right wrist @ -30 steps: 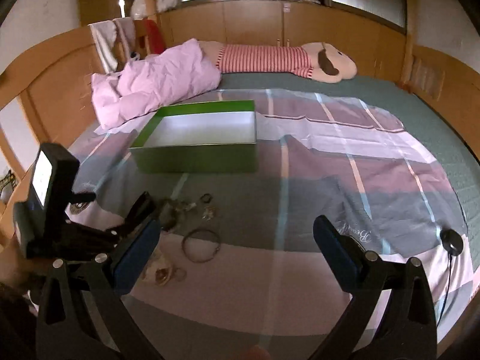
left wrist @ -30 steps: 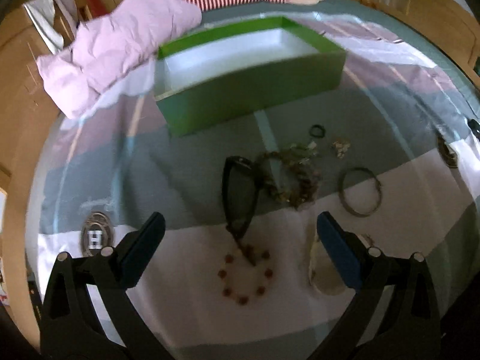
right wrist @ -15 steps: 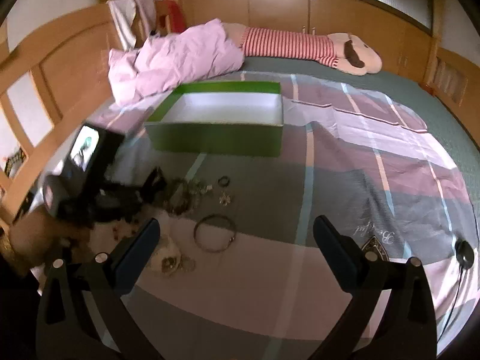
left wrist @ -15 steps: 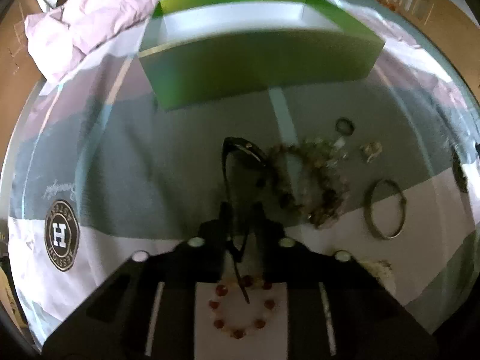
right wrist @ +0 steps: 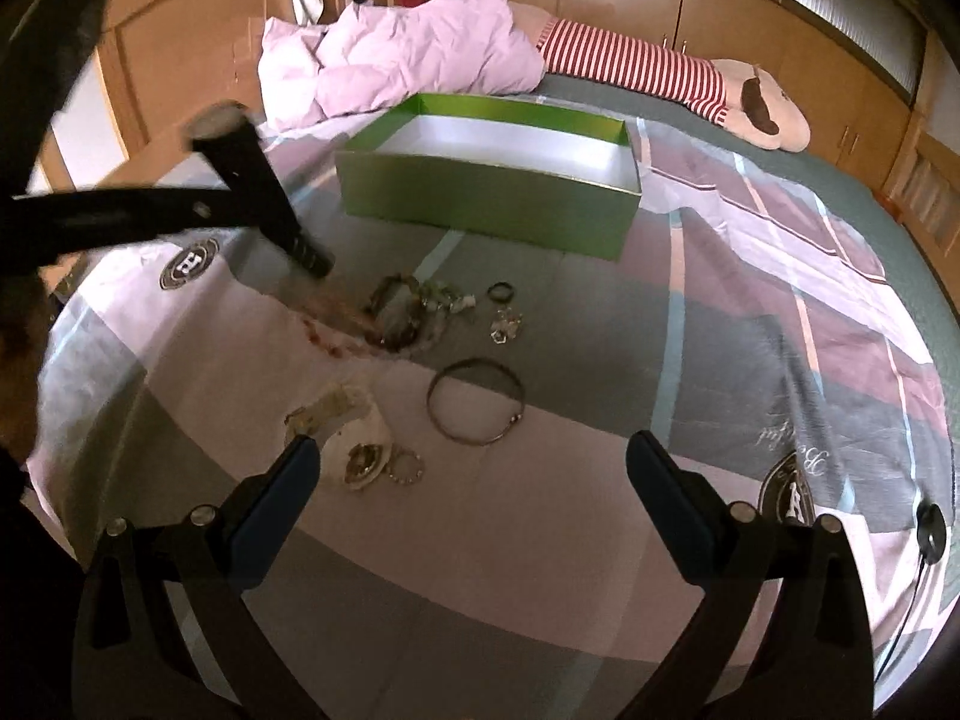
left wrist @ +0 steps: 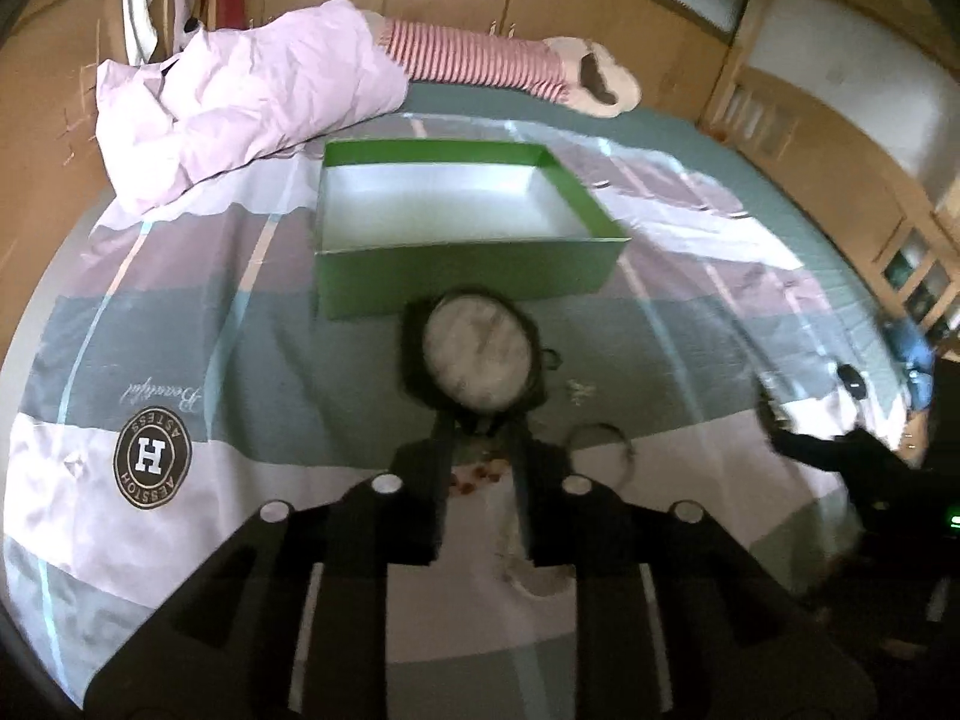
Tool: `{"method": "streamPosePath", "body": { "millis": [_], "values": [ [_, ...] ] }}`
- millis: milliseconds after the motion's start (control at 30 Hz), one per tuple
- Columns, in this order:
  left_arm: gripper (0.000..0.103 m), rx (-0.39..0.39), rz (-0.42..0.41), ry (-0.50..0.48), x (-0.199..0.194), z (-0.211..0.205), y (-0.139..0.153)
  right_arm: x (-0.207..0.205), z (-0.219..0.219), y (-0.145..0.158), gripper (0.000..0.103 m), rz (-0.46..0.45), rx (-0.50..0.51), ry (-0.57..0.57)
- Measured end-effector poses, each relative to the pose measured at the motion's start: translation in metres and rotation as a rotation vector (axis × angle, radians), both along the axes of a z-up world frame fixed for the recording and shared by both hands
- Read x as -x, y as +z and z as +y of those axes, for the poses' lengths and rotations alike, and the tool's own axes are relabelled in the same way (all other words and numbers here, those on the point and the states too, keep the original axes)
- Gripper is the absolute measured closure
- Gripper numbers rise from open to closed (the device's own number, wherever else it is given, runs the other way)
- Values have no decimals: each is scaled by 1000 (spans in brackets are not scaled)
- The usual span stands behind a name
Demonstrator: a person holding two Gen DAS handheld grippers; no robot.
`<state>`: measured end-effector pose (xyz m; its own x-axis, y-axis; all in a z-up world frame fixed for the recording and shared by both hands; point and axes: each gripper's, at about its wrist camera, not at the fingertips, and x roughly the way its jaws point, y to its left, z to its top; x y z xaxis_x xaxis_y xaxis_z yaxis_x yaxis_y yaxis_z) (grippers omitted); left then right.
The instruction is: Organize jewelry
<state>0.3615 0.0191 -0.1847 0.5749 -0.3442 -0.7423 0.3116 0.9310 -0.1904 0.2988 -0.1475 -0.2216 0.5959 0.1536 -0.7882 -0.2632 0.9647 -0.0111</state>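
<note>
Left tongs [left wrist: 480,420] pinch sunglasses [left wrist: 477,360]; lens faces camera, upright.

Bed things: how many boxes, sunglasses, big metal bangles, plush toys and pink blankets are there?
green box: 1
sunglasses: 1
metal bangle: 1
striped plush toy: 1
pink blanket: 1
Total: 5
</note>
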Motion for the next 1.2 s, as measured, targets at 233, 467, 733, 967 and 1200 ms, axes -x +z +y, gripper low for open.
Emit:
{"method": "streamPosePath", "body": {
  "millis": [233,467,733,967,1200],
  "values": [
    [92,52,-65,7,16,16,20,0,5,2,3,-15,1,4],
    [103,70,-154,25,33,28,46,-5,22,-23,3,22,1,30],
    [86,8,-67,47,27,31,34,-19,38,-44,7,67,-25,16],
    [24,-39,44,157,0,58,2,-36,48,-63,16,129,-20,4],
    [24,-44,37,276,-11,94,3,-37,63,-72,73,164,49,47]
  ]
}}
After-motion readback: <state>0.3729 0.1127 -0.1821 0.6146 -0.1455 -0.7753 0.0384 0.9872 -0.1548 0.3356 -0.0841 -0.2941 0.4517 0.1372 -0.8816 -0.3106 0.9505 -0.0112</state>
